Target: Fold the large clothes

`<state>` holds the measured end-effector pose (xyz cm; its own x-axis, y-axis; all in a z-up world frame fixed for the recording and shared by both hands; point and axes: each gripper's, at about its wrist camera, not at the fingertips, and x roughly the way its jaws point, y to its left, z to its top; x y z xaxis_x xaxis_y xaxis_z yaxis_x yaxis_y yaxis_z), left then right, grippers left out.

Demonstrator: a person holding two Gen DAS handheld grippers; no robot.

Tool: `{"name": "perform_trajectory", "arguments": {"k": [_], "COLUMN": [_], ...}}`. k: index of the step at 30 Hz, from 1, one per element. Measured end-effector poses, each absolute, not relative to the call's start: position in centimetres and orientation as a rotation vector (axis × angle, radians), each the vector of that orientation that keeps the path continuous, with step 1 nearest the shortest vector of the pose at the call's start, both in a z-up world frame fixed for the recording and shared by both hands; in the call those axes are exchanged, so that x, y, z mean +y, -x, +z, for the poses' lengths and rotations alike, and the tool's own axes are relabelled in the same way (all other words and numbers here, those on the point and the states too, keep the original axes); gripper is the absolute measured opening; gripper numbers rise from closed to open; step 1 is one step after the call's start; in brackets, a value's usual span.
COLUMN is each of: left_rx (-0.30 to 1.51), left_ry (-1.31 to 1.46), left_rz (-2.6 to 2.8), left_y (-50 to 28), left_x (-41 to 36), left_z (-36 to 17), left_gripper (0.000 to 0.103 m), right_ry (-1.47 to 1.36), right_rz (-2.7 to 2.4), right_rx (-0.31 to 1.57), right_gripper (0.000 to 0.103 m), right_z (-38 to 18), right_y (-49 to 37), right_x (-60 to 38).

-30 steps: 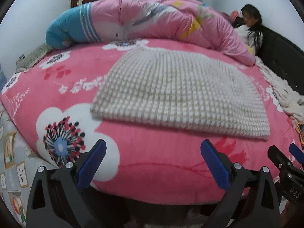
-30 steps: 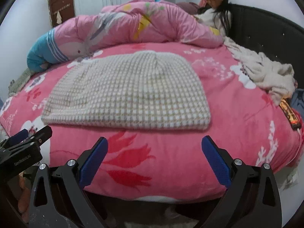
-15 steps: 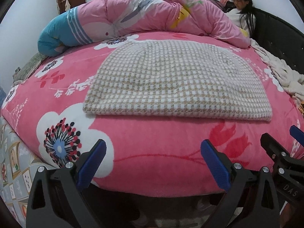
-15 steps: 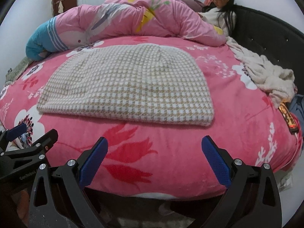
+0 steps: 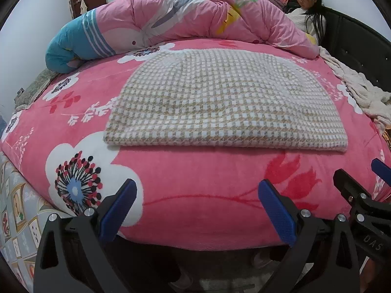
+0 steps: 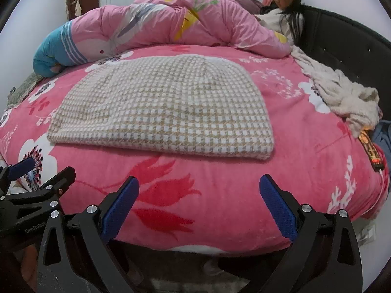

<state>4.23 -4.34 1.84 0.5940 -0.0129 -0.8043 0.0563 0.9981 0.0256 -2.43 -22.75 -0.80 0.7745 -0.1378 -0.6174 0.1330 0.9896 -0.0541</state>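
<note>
Both grippers, left (image 5: 196,206) and right (image 6: 199,204), hang spread and empty off the bed's (image 6: 220,210) near edge, while the checked garment (image 6: 163,107) lies mid-bed, well apart from them, already a flat, neat-edged bundle, so I judge little remains beyond perhaps one more fold.

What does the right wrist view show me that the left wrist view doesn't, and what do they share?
Only the right wrist view shows the blue cloth at the bed's right edge and the whole orange-and-black strap beside the cream blanket; the left gripper shows at its left edge.

Only the left wrist view shows the patterned grey sheet below the pink cover, and the right gripper at its right edge.

Both show the folded checked garment lying flat on the pink floral bedcover, the bunched pink duvet behind, and open, empty jaws.
</note>
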Motion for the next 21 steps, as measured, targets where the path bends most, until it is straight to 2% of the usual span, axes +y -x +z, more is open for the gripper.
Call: {"name": "perform_trajectory", "arguments": {"k": [21], "left_rx": [0.955], "left_ry": [-0.041], "left_rz": [-0.061], "left_y": [-4.37], "left_x": [-4.24], "left_z": [1.44], "left_gripper": [0.098], "right_ry": [0.007], "right_rz": [-0.140], "right_rx": [0.679], "right_gripper": [0.095], "right_z": [-0.83], "right_y": [2.25], "right_x": [-22.94]}}
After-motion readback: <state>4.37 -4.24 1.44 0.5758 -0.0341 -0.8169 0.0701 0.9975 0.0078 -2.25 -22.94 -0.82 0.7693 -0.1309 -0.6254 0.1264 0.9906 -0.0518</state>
